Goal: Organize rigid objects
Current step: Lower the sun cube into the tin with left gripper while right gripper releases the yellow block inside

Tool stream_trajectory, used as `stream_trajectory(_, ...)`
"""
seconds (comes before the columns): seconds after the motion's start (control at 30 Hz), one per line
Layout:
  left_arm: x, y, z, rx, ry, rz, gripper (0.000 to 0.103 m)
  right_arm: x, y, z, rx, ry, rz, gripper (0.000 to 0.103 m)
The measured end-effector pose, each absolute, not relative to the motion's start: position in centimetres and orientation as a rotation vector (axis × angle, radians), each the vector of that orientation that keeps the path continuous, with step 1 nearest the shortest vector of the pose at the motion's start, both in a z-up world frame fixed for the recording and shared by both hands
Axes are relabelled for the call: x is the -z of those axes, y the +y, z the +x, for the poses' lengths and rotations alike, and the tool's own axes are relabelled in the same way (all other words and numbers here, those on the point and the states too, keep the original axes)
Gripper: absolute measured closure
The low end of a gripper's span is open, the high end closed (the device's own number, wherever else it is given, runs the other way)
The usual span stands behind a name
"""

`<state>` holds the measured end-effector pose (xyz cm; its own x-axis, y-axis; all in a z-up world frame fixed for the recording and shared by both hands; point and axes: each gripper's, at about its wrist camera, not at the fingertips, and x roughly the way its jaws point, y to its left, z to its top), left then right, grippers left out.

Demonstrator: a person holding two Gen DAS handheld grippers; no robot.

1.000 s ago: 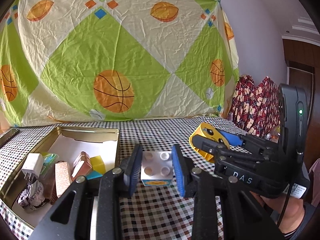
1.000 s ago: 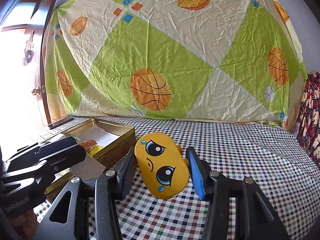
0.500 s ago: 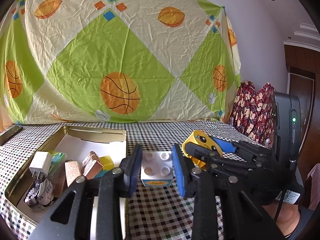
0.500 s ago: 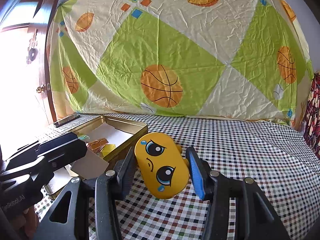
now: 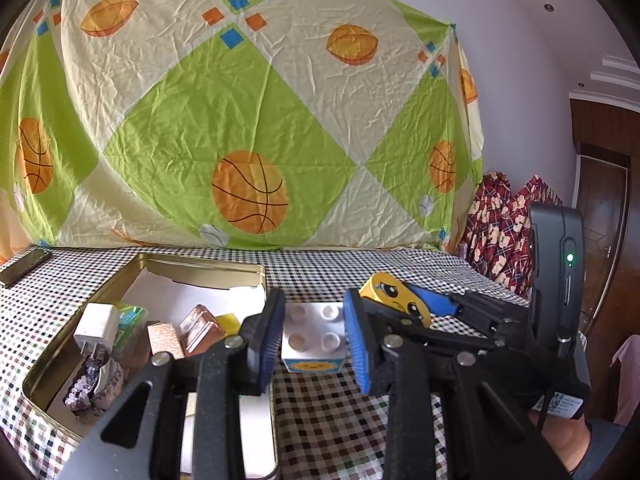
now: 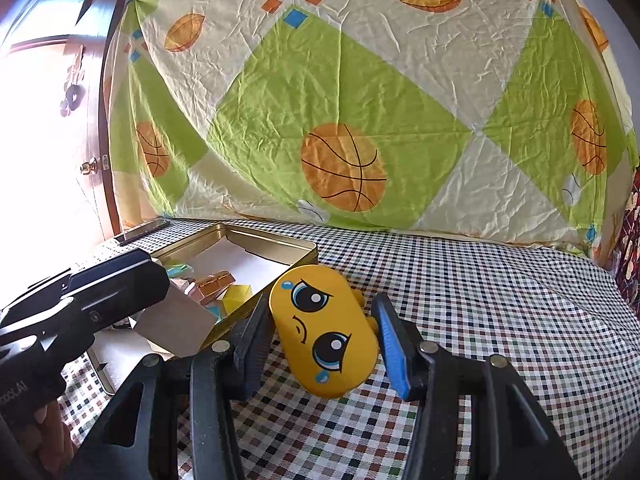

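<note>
Left tongs (image 5: 314,338) grip white block (image 5: 313,336) (studs up) beside tin (image 5: 200,270).

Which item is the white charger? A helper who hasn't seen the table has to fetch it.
Find the gold tin on the checkered tablecloth. The white plug-in charger stands in its near-left part, beside the copper-coloured blocks. It is the only plain white item there, with metal prongs underneath.

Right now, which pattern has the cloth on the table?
Small multicoloured checks on the tablecloth, clearest in the right wrist view.
</note>
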<state>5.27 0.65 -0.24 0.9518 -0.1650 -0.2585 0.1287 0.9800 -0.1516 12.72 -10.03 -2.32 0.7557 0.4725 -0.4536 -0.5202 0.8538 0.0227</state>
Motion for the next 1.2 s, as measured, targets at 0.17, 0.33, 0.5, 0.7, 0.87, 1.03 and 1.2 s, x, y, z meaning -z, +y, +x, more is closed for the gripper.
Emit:
stream_trajectory(0.17,-0.1,1.6,4.9,0.139,0.263,-0.145,0.073,2.2,-9.2,12.8,-0.552,0.467,-0.12,0.051)
stream_trajectory(0.33,-0.7,2.8,4.6,0.123,0.258,-0.158,0.073,1.7,-8.2,13.1,-0.572,0.465,-0.123,0.051)
stream_trajectory(0.5,-1.3,4.7,4.4,0.086,0.253,-0.168,0.073,0.3,-6.0,13.4,-0.614,0.452,-0.126,0.051)
stream_trajectory(0.7,-1.8,7.7,4.7,-0.008,0.272,-0.15,0.073,-0.6,-1.8,13.9,-0.67,0.452,-0.165,0.051)
stream_trajectory(0.87,-1.2,10.3,5.6,-0.065,0.316,-0.164,0.073,0.0,1.4,14.5,-0.692,0.487,-0.202,0.051)
stream_trajectory(1.03,0.1,11.5,6.7,-0.107,0.373,-0.163,0.073,1.4,3.1,15.2,-0.688,0.541,-0.221,0.051)
stream_trajectory(1.2,1.3,12.0,7.2,-0.121,0.401,-0.171,0.073,2.4,3.9,15.2,-0.741,0.583,-0.226,0.051)
